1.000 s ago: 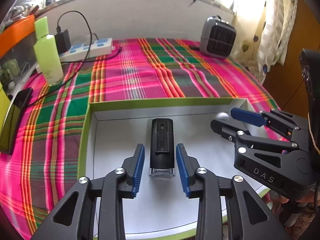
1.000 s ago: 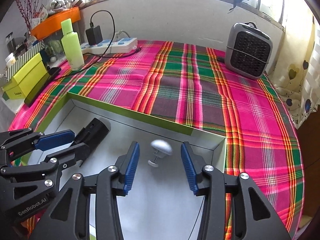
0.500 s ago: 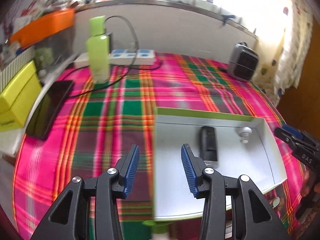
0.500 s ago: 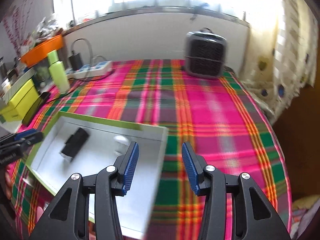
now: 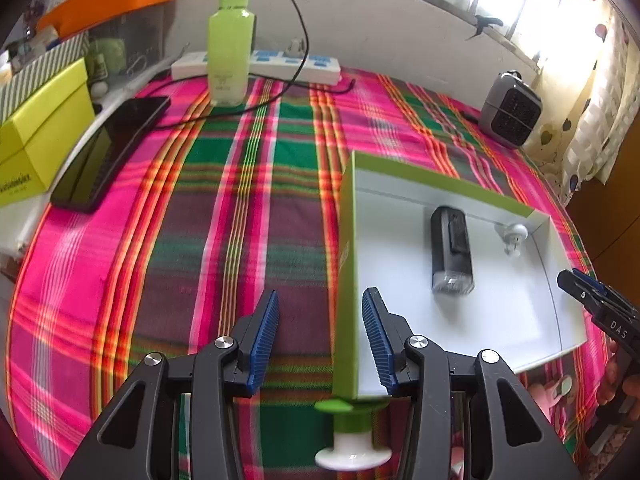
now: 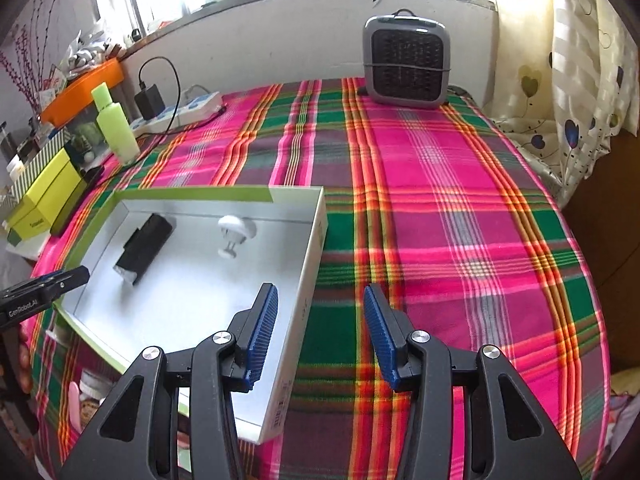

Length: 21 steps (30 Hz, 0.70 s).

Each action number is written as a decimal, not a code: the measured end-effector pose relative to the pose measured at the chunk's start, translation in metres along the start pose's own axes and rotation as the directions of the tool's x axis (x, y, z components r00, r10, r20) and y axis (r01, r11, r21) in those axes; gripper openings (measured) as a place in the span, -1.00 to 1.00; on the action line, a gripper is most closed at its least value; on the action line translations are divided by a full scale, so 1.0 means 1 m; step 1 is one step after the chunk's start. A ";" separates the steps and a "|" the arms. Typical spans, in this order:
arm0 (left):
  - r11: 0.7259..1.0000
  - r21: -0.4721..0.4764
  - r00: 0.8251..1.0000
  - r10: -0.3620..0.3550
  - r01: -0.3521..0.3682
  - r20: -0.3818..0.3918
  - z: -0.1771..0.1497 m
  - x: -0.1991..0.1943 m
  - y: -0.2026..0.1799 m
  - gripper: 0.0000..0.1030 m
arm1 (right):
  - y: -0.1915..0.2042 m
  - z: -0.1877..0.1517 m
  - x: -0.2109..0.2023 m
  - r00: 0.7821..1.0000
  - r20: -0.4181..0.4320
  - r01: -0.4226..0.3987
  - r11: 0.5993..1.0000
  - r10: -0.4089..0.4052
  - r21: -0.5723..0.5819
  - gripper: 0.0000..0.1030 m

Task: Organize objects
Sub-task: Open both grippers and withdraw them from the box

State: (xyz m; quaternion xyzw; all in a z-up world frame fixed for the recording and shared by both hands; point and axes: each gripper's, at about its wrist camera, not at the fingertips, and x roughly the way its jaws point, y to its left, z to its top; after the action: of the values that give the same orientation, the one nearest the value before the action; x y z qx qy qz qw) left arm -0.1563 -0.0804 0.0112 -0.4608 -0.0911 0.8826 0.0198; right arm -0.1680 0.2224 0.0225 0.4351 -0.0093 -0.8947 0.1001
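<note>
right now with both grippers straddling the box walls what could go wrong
1. The left gripper and right gripper each straddle an opposite wall of the box with pads not yet pressing. An uneven squeeze may bend the thin walls or slip off.
2. If the box tilts in a lift, the loose black device and white knob could slide or roll out.
3. The box's near edge seems to overhang the table, so a nudge might tip it.

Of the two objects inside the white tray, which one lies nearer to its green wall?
The black device; the white knob sits farther right.
</note>
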 end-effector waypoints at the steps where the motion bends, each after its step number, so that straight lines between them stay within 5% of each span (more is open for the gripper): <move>1: 1.000 -0.005 1.000 -0.002 0.002 0.005 -0.003 -0.001 0.001 -0.19 | 0.000 -0.001 0.000 1.000 -0.001 -0.002 1.000 0.002 0.000 -0.11; 21: 0.999 -0.042 1.000 -0.017 0.018 0.008 -0.027 -0.020 0.005 -0.18 | 0.005 -0.023 -0.009 1.000 -0.010 -0.021 1.000 0.021 -0.001 -0.29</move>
State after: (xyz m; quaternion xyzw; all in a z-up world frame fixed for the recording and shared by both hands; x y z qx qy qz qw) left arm -0.1225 -0.0840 0.0115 -0.4569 -0.1135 0.8821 0.0175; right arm -0.1441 0.2210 0.0156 0.4396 -0.0129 -0.8914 0.1099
